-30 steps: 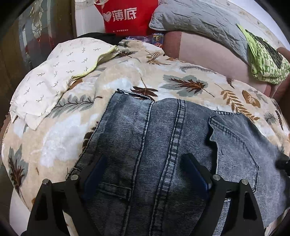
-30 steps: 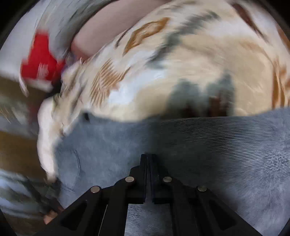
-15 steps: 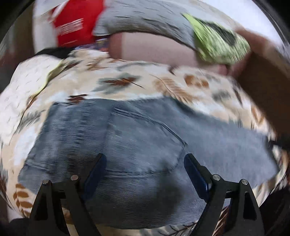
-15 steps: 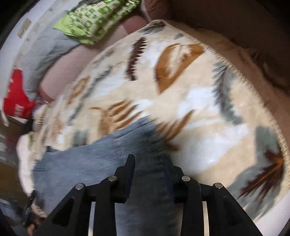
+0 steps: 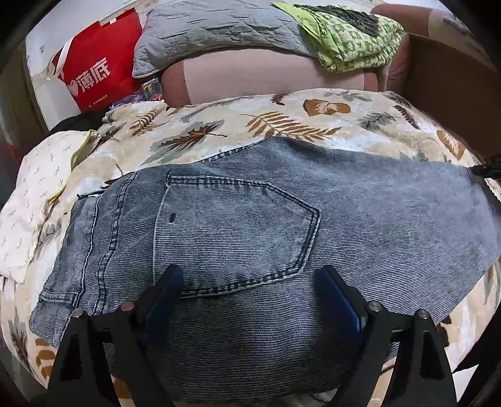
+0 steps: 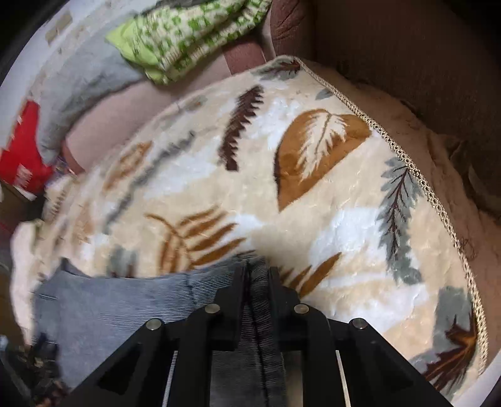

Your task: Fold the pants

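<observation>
Blue-grey denim pants (image 5: 250, 225) lie folded lengthwise on a leaf-print blanket (image 5: 281, 122), back pocket up, legs running right. My left gripper (image 5: 250, 281) is open, jaws wide apart, hovering over the pants just below the pocket, holding nothing. My right gripper (image 6: 256, 275) is shut on the hem end of the pants (image 6: 260, 300), with a strip of denim pinched between its fingers. The right gripper's tip shows at the far right edge of the left wrist view (image 5: 488, 170), at the leg end.
A white patterned cloth (image 5: 34, 194) lies left of the pants. Behind the blanket are a pink sofa back (image 5: 266, 75), a grey pillow (image 5: 219, 28), a green checked cloth (image 5: 347, 37) and a red bag (image 5: 100, 69). A brown cardboard box (image 5: 454, 94) stands at the right.
My right gripper went from shut and empty over the denim, opened at the leg end, and has now closed on the hem. My left gripper moved right along the pants, staying open.
</observation>
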A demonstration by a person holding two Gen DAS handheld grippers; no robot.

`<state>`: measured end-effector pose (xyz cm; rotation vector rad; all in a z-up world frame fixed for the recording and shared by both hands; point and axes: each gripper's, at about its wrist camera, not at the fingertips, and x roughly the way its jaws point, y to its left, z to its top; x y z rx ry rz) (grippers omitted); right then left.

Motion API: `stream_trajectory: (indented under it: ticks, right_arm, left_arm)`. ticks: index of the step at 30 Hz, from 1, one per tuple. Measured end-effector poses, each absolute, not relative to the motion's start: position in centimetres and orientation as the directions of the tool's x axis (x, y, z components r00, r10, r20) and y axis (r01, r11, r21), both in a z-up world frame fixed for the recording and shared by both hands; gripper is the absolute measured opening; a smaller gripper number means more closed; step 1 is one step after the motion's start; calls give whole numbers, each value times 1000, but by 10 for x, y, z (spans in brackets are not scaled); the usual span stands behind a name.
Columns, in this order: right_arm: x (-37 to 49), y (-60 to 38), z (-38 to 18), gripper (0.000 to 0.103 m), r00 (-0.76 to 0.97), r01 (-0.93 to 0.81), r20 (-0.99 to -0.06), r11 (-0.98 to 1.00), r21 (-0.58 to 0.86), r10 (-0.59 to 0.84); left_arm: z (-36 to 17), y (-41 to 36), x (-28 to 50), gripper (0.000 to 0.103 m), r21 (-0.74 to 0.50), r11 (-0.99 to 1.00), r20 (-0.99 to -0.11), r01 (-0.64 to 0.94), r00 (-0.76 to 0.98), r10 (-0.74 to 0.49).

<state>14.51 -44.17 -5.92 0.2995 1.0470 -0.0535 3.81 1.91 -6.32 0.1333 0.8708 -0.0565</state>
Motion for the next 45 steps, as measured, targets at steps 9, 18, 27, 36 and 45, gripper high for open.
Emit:
stream_trajectory:
  ticks: [9, 18, 27, 36, 45]
  right_arm:
    - [111, -450, -36, 35, 540, 226, -836, 940, 256, 97]
    - [50, -412, -64, 74, 473, 220, -790, 817, 533, 389]
    - [23, -411, -20, 74, 606, 170, -706, 809, 563, 365]
    - [-33, -455, -78, 74, 603, 445, -692, 553, 704, 396]
    - [-17, -481, -104, 75, 613, 513, -689, 469, 719, 386]
  left_arm:
    - [-40, 21, 41, 89, -53, 994, -766, 96, 635, -102]
    - [-64, -13, 54, 89, -59, 988, -843, 141, 523, -125]
    - [-42, -16, 47, 89, -69, 990, -814, 125, 566, -129]
    - [-42, -22, 45, 89, -145, 980, -812, 135, 549, -196]
    - [-29, -34, 46, 89, -185, 973, -797, 138, 558, -231]
